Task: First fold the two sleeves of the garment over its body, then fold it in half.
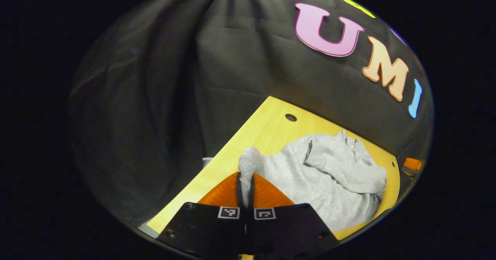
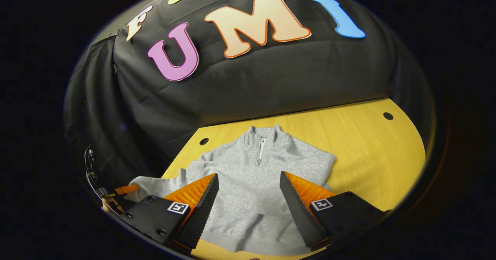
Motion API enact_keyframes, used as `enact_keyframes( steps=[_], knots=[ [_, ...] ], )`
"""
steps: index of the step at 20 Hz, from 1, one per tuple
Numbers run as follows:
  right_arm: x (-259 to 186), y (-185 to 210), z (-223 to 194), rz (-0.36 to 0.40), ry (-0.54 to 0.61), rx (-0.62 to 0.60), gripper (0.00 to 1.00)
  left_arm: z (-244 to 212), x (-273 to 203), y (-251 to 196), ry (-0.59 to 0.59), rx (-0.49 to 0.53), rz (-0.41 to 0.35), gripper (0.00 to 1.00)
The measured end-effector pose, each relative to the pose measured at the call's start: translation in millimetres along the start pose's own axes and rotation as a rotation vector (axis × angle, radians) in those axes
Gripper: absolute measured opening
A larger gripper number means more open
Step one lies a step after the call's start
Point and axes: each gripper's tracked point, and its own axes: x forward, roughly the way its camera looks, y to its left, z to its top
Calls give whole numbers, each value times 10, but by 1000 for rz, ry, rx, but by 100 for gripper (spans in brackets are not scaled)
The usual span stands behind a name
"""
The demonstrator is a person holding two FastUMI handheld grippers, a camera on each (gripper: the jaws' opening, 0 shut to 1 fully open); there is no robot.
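Note:
A grey zip-neck sweatshirt [image 2: 252, 171] lies flat on the yellow table [image 2: 368, 155], collar toward the booth wall. In the left gripper view, my left gripper [image 1: 245, 182] is shut on the cuff of one sleeve [image 1: 248, 161], which bunches up above the fingertips at the table's near edge. The sweatshirt's other sleeve [image 1: 345, 171] lies folded across the body [image 1: 310, 190]. My right gripper [image 2: 250, 198] hangs open over the lower body of the sweatshirt, with nothing between its fingers. The held sleeve [image 2: 155, 182] stretches left in the right gripper view, ending at the left gripper [image 2: 127, 190].
Round cable holes [image 2: 204, 141] [image 2: 388, 116] sit near the table's back edge. Bare tabletop [image 2: 379, 167] stretches to the right of the garment. The black cloth wall [image 1: 155, 97] hangs close behind and beside the table.

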Motion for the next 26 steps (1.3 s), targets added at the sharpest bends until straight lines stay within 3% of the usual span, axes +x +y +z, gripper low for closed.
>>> enact_keyframes(
  steps=[5, 10, 11, 12, 13, 20, 22, 26],
  knots=[
    [-262, -452, 21, -75, -36, 50, 98, 411, 101, -604, -54, 98, -88, 0],
    [-537, -836, -9, -137, -68, 96, 98, 531, 233, -1310, -61, 178, -179, 0],
    [-581, -912, -15, -151, -70, 94, 94, 561, 270, -1462, -68, 205, -195, 0],
    [-633, -988, -19, -162, -72, 93, 98, 586, 303, -1611, -74, 230, -213, 0],
    [-699, -1065, -15, -174, -76, 95, 94, 590, 315, -1780, -74, 246, -238, 0],
    [-1010, -1477, -147, -227, -77, 123, 98, 593, 353, -2963, -64, 290, -393, 0],
    [-1093, -1575, -181, -240, -74, 108, 94, 516, 337, -3269, -59, 325, -429, 0],
    [-1339, -1867, -202, -272, -87, 117, 98, 213, 299, -3852, -10, 373, -483, 0]
  ],
)
